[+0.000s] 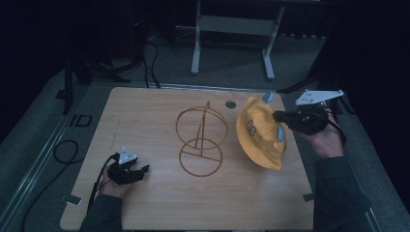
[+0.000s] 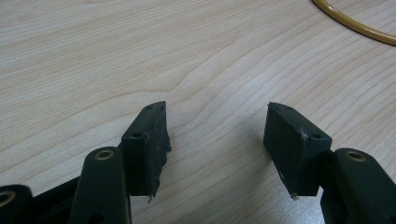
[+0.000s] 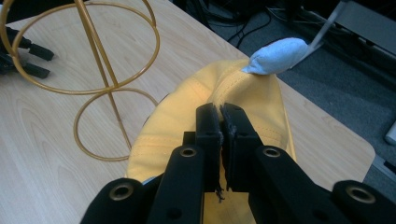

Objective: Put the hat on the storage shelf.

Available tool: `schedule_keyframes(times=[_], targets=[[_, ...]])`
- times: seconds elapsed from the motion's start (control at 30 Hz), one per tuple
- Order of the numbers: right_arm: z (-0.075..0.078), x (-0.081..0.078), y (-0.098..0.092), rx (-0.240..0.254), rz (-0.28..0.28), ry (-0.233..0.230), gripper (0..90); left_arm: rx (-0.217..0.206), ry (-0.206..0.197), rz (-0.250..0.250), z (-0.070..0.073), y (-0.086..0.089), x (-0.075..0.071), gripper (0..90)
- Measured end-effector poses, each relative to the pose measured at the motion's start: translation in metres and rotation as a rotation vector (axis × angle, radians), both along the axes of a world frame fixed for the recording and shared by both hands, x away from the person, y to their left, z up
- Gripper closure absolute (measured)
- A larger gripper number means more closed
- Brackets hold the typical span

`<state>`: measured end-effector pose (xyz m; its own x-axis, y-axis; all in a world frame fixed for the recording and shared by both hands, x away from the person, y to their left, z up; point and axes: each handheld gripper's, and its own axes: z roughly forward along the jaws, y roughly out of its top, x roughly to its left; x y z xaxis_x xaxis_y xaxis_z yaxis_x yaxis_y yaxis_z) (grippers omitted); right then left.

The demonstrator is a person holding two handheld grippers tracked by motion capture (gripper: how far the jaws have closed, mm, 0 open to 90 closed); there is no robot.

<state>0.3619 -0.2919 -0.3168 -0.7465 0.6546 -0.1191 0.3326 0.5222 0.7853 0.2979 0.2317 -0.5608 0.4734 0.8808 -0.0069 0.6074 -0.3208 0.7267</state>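
Dim surroundings frame a pale wooden table (image 1: 145, 203), with dark floor, trailing cables and a metal frame beyond its far edge. Just ahead of the right gripper (image 3: 221, 112) hangs a yellow hat (image 1: 258, 133), lifted clear of the tabletop; the jaws are clamped together on a fold of its fabric near the crown, and a pale blue ear-like tuft (image 3: 278, 56) juts out past the fingertips. Beyond the hat, farther along the gripper's line of sight, stands a gold wire stand (image 1: 200, 140): two rings joined by an upright rod, apparently meant to carry the hat.

Soft cloth like this should weigh very little, but it is limp; from a single pinch it sags and swings, and the brim droops below the grip. A hold at the crown seam, where the stitching gives some body, seems the safer place, since the thin brim would probably slip or fold. The stand looks light too, and a careless nudge could tip it.

Well off from all this, the left gripper (image 2: 215, 135) rests low over bare wood with its jaws apart and nothing between them.
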Motion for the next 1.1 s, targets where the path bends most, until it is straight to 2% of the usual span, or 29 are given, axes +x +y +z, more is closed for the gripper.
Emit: schedule_keyframes(times=[0.2, 0.3, 0.77, 1.1], targets=[[0.007, 0.002, -0.002, 0.014, 0.020, -0.005, 86.2, 0.000, 0.000, 0.000, 0.000, 0.000, 0.000, 40.3], [0.010, 0.004, -0.004, 0.037, 0.048, -0.006, 86.2, 0.000, 0.000, 0.000, 0.000, 0.000, 0.000, 40.3], [0.033, 0.005, -0.004, 0.069, 0.087, -0.027, 86.2, 0.000, 0.000, -0.001, 0.000, 0.000, 0.000, 40.3], [0.046, 0.006, 0.000, 0.067, 0.108, -0.030, 86.2, 0.000, 0.000, -0.001, 0.000, 0.000, 0.000, 40.3]])
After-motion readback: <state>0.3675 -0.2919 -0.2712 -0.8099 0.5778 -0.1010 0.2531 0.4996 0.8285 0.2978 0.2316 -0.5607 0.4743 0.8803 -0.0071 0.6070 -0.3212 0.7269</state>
